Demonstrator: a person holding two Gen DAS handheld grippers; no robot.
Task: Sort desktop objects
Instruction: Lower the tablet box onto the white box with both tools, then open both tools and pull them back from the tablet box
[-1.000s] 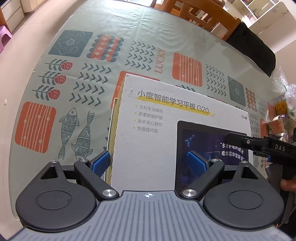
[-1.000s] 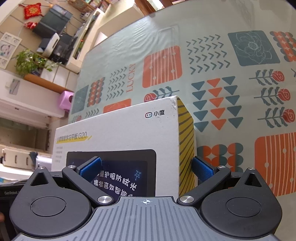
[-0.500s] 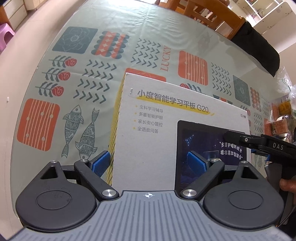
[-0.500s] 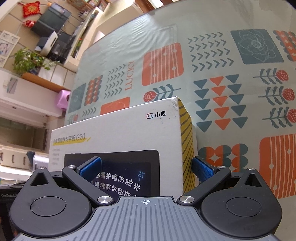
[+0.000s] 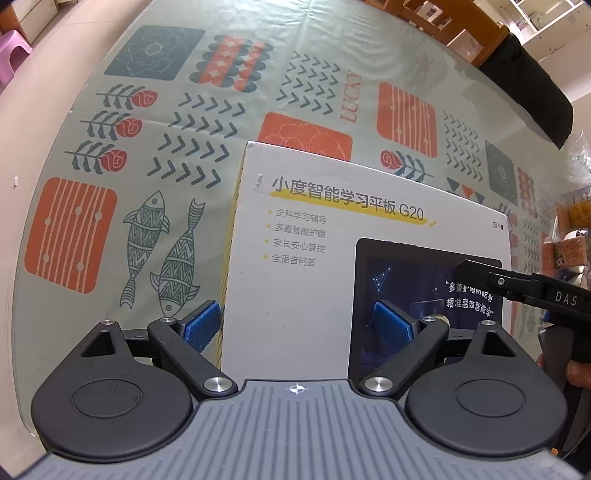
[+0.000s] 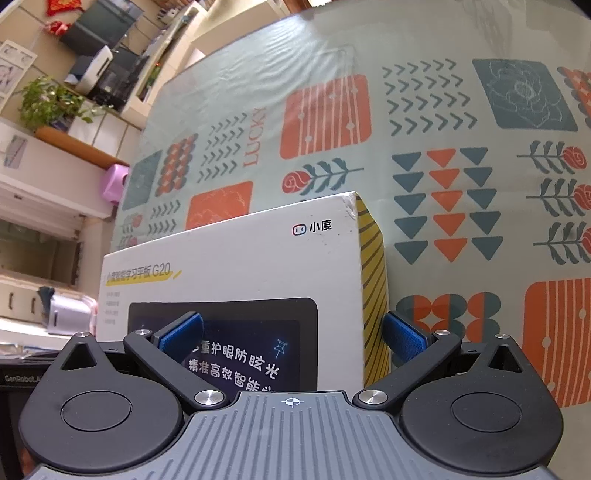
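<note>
A large white tablet box (image 5: 332, 266) with a yellow striped side and a printed dark screen is held above the patterned table. My left gripper (image 5: 299, 325) grips its left end: one blue pad (image 5: 201, 325) is under the box, the other lies on its top face. My right gripper (image 6: 291, 339) grips the right end of the box (image 6: 240, 273) the same way, one blue pad (image 6: 404, 338) beside the striped side. The right gripper's black finger (image 5: 517, 284) shows at the right of the left wrist view.
The table (image 5: 184, 110) has a glass top over a cloth with fish, flowers and orange blocks. Wooden chairs (image 5: 461, 29) stand at its far edge. Snack packets (image 5: 569, 243) lie at its right side. A purple stool (image 6: 114, 182) and cabinets stand beyond the table.
Both grippers have carried the box a little forward over the table. The grip on each end is unchanged.
</note>
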